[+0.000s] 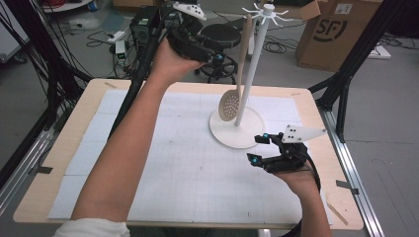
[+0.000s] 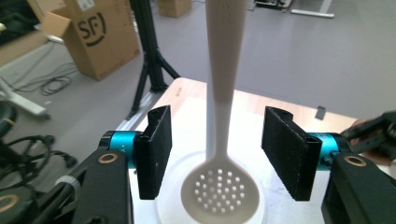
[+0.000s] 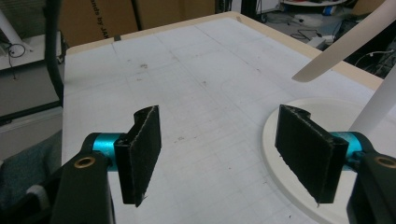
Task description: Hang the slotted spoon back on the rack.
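A pale slotted spoon (image 1: 230, 103) hangs by its handle from a hook at the top of a white rack (image 1: 253, 64), whose round base (image 1: 225, 132) stands on the mat. My left gripper (image 1: 213, 52) is raised beside the upper handle. In the left gripper view its jaws (image 2: 218, 140) stand open on either side of the spoon (image 2: 219, 191), with gaps on both sides. My right gripper (image 1: 259, 148) rests low by the base's right front edge. It is open and empty (image 3: 217, 140), with the base (image 3: 327, 107) and the spoon (image 3: 345, 42) to its right.
A white gridded mat (image 1: 188, 163) covers the wooden table (image 1: 79, 113). Behind the table are a black stool (image 1: 220, 37), cables and a cardboard box (image 1: 333, 29). Black stand legs (image 1: 341, 84) rise at the right. A small wooden stick (image 1: 337, 211) lies near the front right corner.
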`<state>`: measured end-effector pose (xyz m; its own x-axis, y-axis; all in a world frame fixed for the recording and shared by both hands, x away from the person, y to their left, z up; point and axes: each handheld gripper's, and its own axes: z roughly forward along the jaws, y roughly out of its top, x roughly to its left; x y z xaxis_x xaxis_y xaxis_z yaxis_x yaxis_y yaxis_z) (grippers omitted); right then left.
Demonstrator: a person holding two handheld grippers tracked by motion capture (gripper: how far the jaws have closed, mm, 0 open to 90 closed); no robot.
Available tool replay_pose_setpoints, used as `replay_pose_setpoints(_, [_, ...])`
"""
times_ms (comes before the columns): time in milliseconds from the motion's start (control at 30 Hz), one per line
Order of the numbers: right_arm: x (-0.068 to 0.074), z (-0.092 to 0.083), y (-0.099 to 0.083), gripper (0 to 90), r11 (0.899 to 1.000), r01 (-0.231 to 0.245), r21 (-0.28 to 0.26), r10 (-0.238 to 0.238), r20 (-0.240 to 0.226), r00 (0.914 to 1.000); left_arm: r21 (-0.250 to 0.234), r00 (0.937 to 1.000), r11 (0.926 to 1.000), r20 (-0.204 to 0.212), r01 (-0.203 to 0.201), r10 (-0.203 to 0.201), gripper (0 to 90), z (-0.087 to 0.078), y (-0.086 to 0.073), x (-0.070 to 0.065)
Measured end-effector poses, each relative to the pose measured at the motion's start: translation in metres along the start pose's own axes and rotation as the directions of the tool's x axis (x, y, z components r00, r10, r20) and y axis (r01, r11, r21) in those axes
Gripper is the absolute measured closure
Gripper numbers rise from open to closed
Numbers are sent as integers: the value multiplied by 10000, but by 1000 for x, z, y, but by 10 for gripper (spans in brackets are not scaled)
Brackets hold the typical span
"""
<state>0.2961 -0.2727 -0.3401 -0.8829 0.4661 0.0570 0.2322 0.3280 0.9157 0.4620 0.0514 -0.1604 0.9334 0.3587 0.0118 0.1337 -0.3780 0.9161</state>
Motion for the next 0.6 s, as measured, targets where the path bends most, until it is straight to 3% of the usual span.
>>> replay_pose_setpoints(300, [-1,2,-2,304,10000,-62,7,62,-62,10000,-403,9995,9988,-100,295,-299,388,-33,-38,-15])
replay_pose_setpoints(600, [0,8,0,304,9999,-6,138,8,-131,9999,-671,9953,9949,-564,755,-794,328,-60,-77,-28])
